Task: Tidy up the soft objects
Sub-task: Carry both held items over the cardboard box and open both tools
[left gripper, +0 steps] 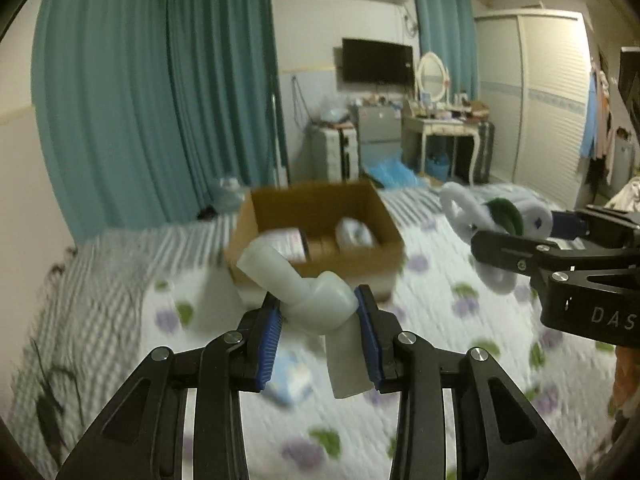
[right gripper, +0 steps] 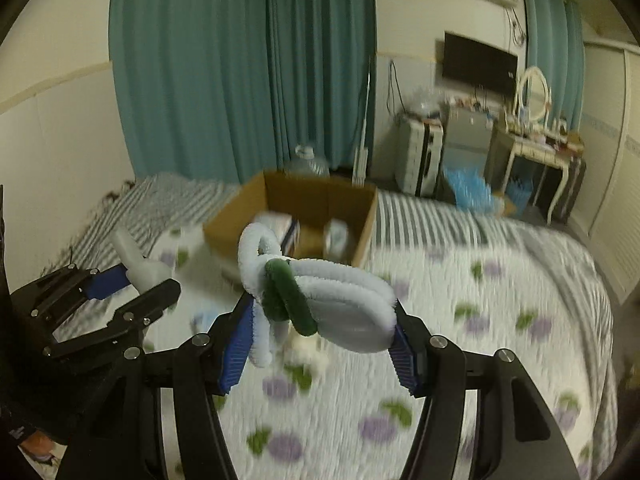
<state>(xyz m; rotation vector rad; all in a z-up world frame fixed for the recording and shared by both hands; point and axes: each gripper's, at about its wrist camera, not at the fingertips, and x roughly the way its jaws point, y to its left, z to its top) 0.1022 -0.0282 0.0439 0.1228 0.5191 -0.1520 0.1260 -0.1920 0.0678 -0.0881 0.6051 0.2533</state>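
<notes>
My left gripper (left gripper: 320,316) is shut on a pale knotted soft tube (left gripper: 308,288) and holds it above the bed; it also shows at the left of the right wrist view (right gripper: 132,280). My right gripper (right gripper: 320,332) is shut on a white fuzzy pipe-cleaner toy with a green loop (right gripper: 316,292), held above the quilt; the toy also shows at the right of the left wrist view (left gripper: 496,220). An open cardboard box (left gripper: 384,220) (right gripper: 368,224) sits on the bed ahead of both grippers, with a couple of packets inside.
The bed has a white quilt with purple and green flowers (right gripper: 480,320) and a striped sheet (right gripper: 420,216). A small blue-white packet (left gripper: 292,380) lies on the quilt under my left gripper. Teal curtains (left gripper: 160,100), a dresser (left gripper: 440,124) and a wardrobe (left gripper: 552,100) stand beyond.
</notes>
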